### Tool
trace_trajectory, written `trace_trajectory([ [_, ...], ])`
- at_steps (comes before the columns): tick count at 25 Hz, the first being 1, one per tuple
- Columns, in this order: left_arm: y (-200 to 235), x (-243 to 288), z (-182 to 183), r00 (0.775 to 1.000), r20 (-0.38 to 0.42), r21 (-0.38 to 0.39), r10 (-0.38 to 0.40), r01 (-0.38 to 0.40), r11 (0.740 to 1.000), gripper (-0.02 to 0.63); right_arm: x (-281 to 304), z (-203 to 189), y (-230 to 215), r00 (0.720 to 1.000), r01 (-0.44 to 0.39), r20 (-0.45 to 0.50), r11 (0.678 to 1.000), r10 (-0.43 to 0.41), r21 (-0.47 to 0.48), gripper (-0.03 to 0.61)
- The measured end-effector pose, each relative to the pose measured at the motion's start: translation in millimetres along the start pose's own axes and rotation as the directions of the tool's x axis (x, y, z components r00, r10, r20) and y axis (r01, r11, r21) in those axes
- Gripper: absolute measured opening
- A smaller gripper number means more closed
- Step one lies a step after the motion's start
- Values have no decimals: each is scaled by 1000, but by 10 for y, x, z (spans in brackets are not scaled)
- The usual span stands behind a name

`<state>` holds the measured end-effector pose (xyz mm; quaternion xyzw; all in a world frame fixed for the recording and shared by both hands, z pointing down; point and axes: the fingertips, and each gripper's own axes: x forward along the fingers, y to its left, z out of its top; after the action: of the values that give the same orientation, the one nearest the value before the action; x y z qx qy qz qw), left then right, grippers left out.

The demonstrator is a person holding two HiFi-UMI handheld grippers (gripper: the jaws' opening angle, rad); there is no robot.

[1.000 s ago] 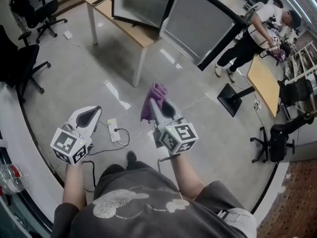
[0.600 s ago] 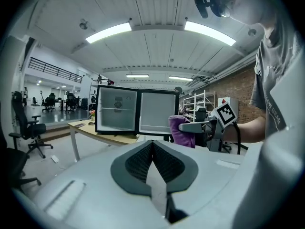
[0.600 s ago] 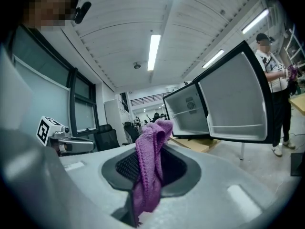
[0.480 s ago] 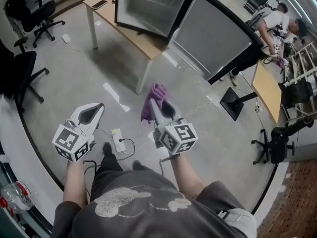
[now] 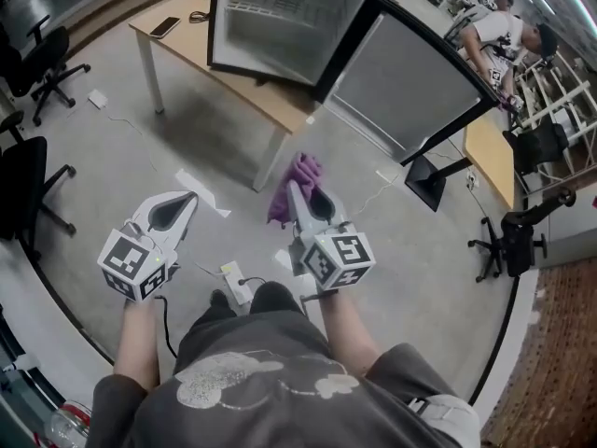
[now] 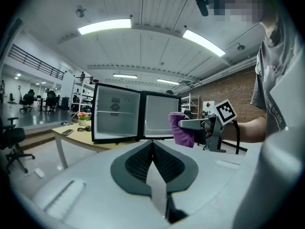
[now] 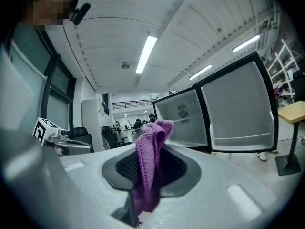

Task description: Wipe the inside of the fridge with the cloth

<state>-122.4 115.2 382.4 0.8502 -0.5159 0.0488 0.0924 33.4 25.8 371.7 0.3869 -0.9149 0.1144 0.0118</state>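
Drawing nearer the open fridge (image 5: 280, 17) on the desk (image 5: 270, 96) than a second ago, right tongs (image 5: 303, 200) clenched on bunched purple cloth (image 5: 297, 180), well short of it, left tongs (image 5: 173, 211) clenched, empty

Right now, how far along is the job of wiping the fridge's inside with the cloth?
Done: the fridge has its door open, and the cloth is clamped in the right hand-held gripper. In hand: the cloth is held over the floor, well short of the fridge. Left: all the wiping, since the cloth touches no inner wall. The left hand-held gripper is shut and empty.
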Motion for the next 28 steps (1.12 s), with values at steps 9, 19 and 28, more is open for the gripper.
trace_trajectory([
  [9,626,146,-87,1000,-28,-36,-14,13,999,18,335,-49,-72,997,77,-11,997,-77,10,80],
  [19,1106,1042,226,999,-11,2,-46,46,999,18,1400,189,-632,999,30,37,999,-32,42,80],
  [28,1973,2135,830,999,-25,43,-31,32,999,18,2682,769,-1126,993,-90,89,989,79,118,80],
])
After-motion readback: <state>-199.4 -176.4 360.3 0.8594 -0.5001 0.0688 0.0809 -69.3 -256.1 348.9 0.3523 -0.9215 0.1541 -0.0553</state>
